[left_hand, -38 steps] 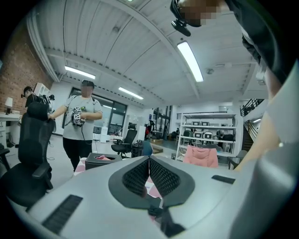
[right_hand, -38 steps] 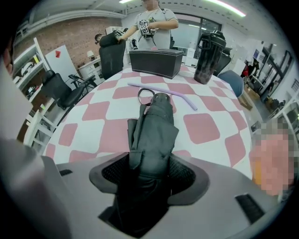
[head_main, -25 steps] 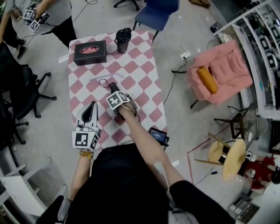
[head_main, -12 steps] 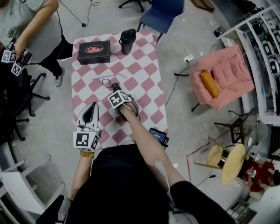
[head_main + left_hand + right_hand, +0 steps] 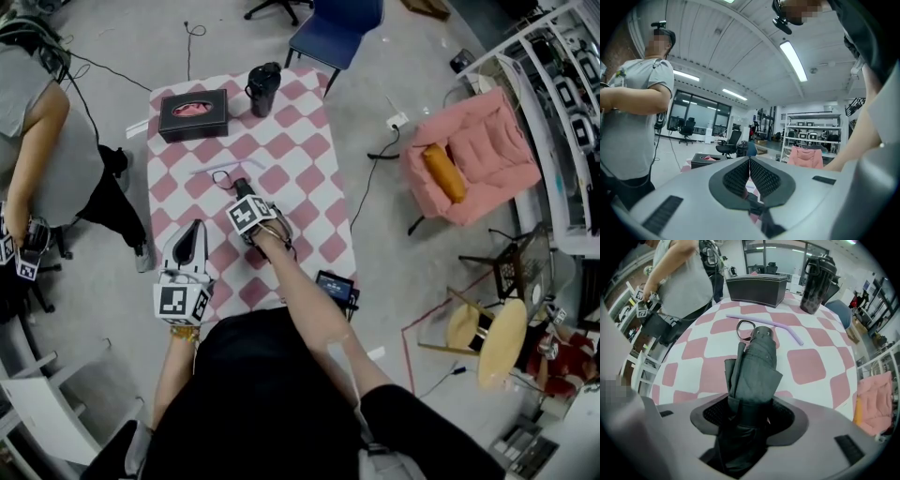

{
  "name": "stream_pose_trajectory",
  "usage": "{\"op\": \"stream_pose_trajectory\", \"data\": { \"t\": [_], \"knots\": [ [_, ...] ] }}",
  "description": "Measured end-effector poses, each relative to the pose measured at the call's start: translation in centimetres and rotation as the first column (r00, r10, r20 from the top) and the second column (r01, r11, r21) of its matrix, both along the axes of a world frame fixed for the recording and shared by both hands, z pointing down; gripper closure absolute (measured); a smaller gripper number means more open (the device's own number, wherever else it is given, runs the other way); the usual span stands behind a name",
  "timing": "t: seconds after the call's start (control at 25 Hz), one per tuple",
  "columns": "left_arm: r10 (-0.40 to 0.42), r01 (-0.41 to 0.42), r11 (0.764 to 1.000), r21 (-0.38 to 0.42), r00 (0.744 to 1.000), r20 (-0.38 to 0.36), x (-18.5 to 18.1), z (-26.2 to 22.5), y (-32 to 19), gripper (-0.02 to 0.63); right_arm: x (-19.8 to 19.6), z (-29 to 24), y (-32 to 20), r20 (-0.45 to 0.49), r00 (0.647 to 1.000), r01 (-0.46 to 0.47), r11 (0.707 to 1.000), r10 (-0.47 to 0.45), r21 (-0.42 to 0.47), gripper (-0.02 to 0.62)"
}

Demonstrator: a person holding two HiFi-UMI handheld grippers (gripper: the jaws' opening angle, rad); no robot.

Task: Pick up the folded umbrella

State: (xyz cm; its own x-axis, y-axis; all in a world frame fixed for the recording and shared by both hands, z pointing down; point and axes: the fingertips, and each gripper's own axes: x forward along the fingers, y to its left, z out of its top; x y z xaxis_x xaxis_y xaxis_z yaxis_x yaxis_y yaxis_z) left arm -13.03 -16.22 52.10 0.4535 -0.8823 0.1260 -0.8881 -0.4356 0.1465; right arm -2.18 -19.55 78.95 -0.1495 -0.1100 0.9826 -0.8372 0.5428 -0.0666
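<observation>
Right claw jaws have just been closing around one folded umbrella.

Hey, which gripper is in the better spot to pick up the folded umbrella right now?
Right. The right gripper has the folded umbrella between its jaws, which have just been closing; the left gripper is shut, empty, off to the side.

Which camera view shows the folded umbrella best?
The right gripper view: the folded umbrella fills its centre, folds and strap loop clear. The head view shows only its small dark end. The left gripper view does not show it.
</observation>
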Motion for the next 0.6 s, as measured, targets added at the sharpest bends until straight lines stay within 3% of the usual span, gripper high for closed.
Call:
{"op": "stream_pose_trajectory", "data": {
  "t": [0.6],
  "knots": [
    [0.001,-0.001,1.000,0.012,1.000,-0.001,0.24,-0.73,-0.45,0.592,0.08,-0.15,-0.21,0.071,0.997,-0.044,0.998,0.041,0.049,0.377]
  ]
}}
